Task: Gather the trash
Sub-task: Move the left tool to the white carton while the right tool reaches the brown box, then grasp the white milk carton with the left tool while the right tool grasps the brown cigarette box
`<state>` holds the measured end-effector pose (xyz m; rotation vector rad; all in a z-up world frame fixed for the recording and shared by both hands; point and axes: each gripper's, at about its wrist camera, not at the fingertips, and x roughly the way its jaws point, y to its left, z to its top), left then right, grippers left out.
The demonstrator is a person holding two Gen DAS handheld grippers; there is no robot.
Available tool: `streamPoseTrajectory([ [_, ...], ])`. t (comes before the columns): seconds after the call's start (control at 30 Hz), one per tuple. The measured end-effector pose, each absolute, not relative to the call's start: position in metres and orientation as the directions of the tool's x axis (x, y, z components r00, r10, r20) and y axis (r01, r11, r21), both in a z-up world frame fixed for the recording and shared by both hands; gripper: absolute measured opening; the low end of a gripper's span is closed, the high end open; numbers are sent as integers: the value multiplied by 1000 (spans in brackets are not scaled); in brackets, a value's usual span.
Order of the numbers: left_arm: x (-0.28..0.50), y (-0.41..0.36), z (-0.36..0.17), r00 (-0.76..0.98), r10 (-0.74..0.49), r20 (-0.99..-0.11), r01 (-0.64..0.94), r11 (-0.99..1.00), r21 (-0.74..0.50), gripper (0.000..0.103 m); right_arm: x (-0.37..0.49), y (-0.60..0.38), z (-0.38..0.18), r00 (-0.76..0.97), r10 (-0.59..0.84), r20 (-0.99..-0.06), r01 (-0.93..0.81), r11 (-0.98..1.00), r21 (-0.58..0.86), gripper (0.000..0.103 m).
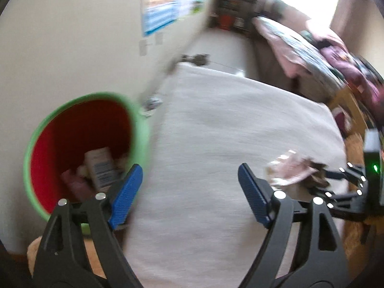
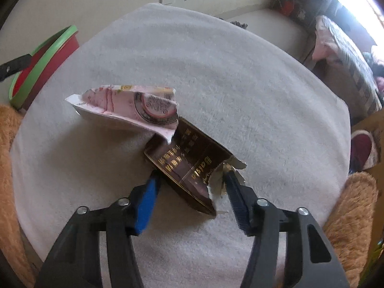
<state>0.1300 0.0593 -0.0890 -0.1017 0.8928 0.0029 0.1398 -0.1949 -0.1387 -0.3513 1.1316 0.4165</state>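
The white cloth [image 2: 216, 76] is soft and a little fuzzy, and it covers a rounded surface whose edge curves down on every side. At the middle of this cloth lie two pieces of trash that touch each other: a pink wrapper [image 2: 124, 106], thin, crumpled and torn open with a white inside, and a brown box [image 2: 184, 165], flat cardboard with gold letters and a ragged torn end with silver foil. The right gripper [image 2: 190, 180] has its blue ribbed pads on both sides of the brown box and they press on its near end, so it grips the box. Around the two pieces the cloth is bare and gives free room. Beyond the left edge of the cloth stands a round bin [image 1: 79, 148], red inside with a green rim, and some packages already lie at its bottom. The left gripper [image 1: 189, 175] hangs between the bin and the cloth with its jaws wide apart and nothing between them.
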Motion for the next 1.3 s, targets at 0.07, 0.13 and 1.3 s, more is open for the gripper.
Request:
streamPoseTrajectory([
  [0.07,139,32,-87,618,-86,-781,47,996,-72,80,139,-200,-134,364,165,-917,-472,881,-29,40],
  [0.13,147,11,-87,601,-115,-791,120,991,-53,81,139,-207,-129,375,182,-909,-444,896,-4,23],
  [1.3,191,-77,-141,404,-155,-902,299,954,-30,81,180,-274,-121,487,239,-840,-115,971,210,67],
])
